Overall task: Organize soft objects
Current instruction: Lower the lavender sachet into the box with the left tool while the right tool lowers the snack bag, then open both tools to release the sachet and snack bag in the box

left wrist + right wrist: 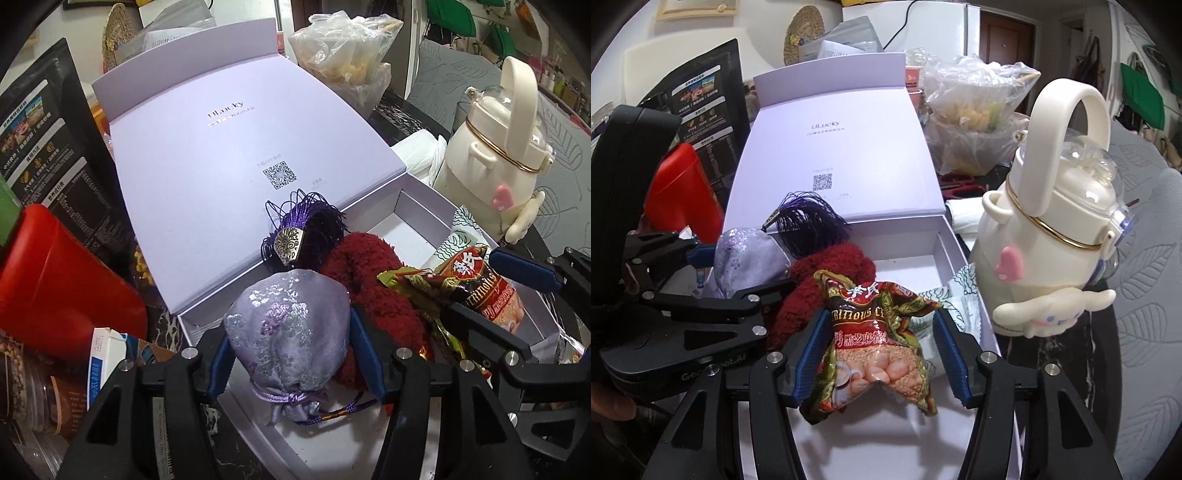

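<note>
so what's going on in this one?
A person is packing soft items into an open white box with two handheld claws. The left claw straddles a lilac embroidered pouch; the right claw straddles a crinkly snack packet. Both items sit in the box beside a dark red fuzzy cloth, and neither claw appears to be clamped on them.

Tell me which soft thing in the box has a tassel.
The lilac pouch, between the left gripper's fingers; a purple tassel hangs from it. The red fuzzy cloth and snack bag have none.
</note>
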Available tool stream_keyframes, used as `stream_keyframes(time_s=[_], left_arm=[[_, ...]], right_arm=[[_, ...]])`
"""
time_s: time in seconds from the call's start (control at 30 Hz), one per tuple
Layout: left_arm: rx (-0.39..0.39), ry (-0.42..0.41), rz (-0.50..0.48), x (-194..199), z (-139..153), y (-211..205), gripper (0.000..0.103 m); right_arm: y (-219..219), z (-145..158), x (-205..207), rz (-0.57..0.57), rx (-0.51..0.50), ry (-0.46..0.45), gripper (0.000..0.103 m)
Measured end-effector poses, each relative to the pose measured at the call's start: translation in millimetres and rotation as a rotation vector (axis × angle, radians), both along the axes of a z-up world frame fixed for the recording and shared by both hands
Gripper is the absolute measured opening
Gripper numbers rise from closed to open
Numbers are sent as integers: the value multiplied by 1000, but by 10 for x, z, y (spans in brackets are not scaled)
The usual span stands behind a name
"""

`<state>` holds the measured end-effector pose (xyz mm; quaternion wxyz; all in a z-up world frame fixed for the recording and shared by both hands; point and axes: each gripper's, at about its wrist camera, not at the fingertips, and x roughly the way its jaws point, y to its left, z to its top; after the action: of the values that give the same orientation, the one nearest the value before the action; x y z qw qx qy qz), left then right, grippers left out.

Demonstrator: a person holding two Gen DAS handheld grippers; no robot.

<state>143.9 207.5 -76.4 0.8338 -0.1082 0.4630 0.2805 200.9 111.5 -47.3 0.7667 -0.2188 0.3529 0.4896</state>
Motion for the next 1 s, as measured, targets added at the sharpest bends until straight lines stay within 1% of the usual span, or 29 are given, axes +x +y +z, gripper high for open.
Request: stream_keyframes(time_s=[0.27, 0.33, 0.47, 0.63, 1.0], left_arm=[[-4, -28, -3, -171, 138, -92, 57], [-1, -47, -8, -242, 218, -131, 57], [30, -83, -20, -382, 385, -236, 57], [38, -116, -28, -496, 566, -314, 57], [83, -197, -47, -785, 976, -599, 58]], right_arm=[[-170, 189, -116, -14, 25, -23, 59], [-223, 241, -144, -19, 34, -27, 59], [-334, 368, -199, -31, 55, -34, 61], [-457, 529, -303, -47, 86, -51, 61], [-756, 839, -534, -71, 153, -86, 62]])
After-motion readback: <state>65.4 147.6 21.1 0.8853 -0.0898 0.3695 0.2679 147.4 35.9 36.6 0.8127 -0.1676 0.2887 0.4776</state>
